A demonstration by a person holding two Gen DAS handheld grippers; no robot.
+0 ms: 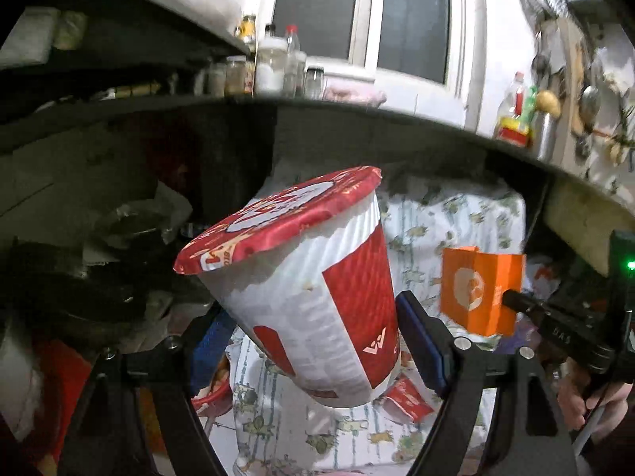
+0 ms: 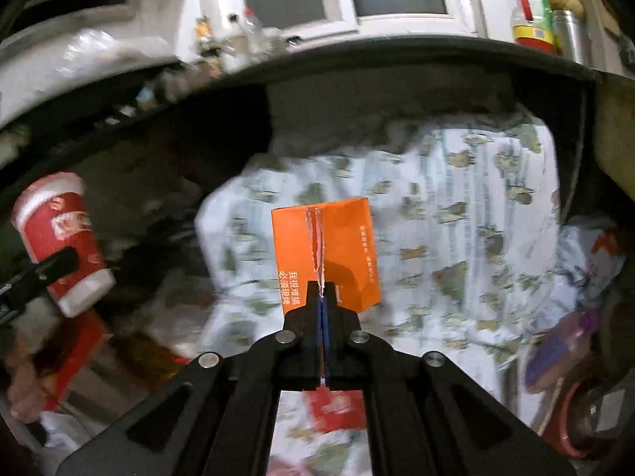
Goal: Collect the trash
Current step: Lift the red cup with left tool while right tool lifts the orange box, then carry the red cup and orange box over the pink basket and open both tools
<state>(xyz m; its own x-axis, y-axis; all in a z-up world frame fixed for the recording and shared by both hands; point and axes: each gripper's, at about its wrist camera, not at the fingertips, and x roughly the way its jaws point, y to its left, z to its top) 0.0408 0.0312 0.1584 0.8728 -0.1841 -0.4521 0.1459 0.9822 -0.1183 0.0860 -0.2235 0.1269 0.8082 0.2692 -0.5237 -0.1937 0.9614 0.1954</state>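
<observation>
A red and white instant-noodle cup (image 1: 317, 289) with a red foil lid hangs tilted in the air. My left gripper (image 1: 313, 337) has its blue pads (image 1: 420, 341) pressed on the cup's two sides. The right wrist view shows the same cup (image 2: 59, 238) at the left, with a left finger (image 2: 51, 265) across it. An orange cardboard box (image 2: 341, 250) with a torn seam is pinched at its lower edge by my right gripper (image 2: 323, 295), which is shut on it. In the left wrist view the orange box (image 1: 476, 289) hangs to the right of the cup.
Below lies a white cloth (image 2: 456, 218) with a green print, and a red sachet (image 2: 337, 408) lies on it. A black counter edge (image 1: 357, 119) runs overhead, bearing jars and an oil bottle (image 1: 512, 115). Dark clutter fills the left. A hand (image 1: 575, 400) grips the right handle.
</observation>
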